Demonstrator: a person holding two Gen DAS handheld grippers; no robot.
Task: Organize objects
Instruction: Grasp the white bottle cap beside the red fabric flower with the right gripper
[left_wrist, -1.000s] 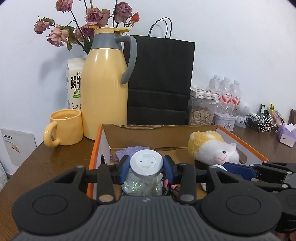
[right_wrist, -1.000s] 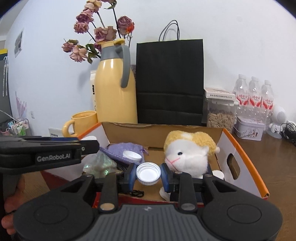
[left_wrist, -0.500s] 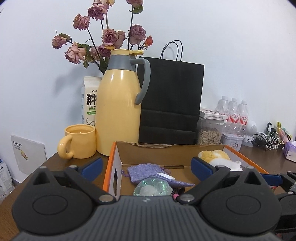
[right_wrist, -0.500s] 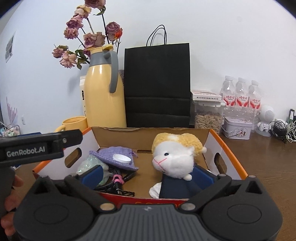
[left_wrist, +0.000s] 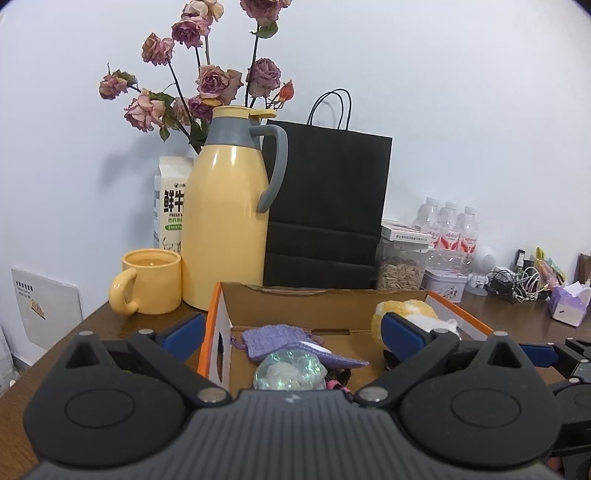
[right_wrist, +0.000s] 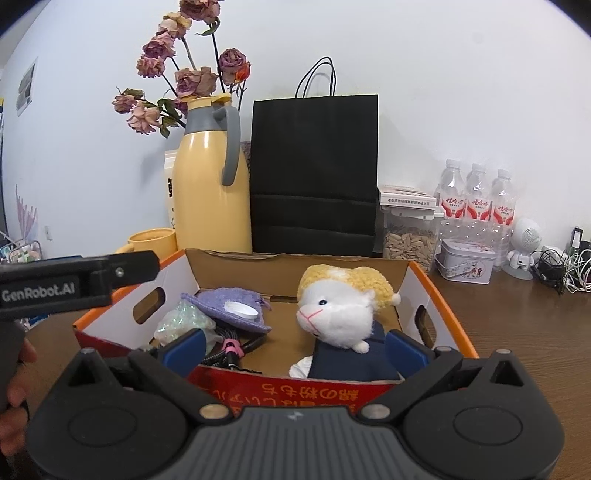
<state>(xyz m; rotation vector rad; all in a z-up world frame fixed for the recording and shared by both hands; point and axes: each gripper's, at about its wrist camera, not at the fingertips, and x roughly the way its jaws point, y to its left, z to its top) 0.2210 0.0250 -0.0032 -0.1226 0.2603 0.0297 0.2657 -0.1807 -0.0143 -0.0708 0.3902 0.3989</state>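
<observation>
A cardboard box (right_wrist: 436, 291) with an orange rim is seen open on a brown wooden table (right_wrist: 517, 332), and the task's things are found inside it. In the right wrist view, a glittery jar (right_wrist: 184, 319) is lodged at the box's 9 o'clock side, partly covered by a purple pouch (right_wrist: 218, 302); a white cap (right_wrist: 241, 309) is seen lying on the pouch. A plush sheep (right_wrist: 340, 306) with a yellow top is placed at the 3 o'clock side of the box floor, leaning over a dark blue cloth (right_wrist: 351, 363). A black cord with a pink band (right_wrist: 231, 349) is noted at the 6 o'clock edge, between jar and sheep. The right gripper (right_wrist: 295, 350) is held at the near wall of the box with its blue pads spread wide and nothing between them. The left gripper (left_wrist: 291, 332) is likewise spread wide and empty; through its gap the jar (left_wrist: 290, 373) and pouch (left_wrist: 277, 339) are seen. Its body is also recorded at 9 o'clock of the right view, with part of a hand (right_wrist: 16, 380) around it. Beyond the box, at 12 o'clock, a black paper bag (right_wrist: 314, 173) is stood against the wall, with a yellow jug (right_wrist: 210, 192), dried roses (right_wrist: 184, 81) and a yellow mug (left_wrist: 151, 280) toward 10 o'clock. Water bottles (right_wrist: 476, 199), a seed jar (right_wrist: 410, 236) and a tin (right_wrist: 465, 260) are lined up toward 2 o'clock.
</observation>
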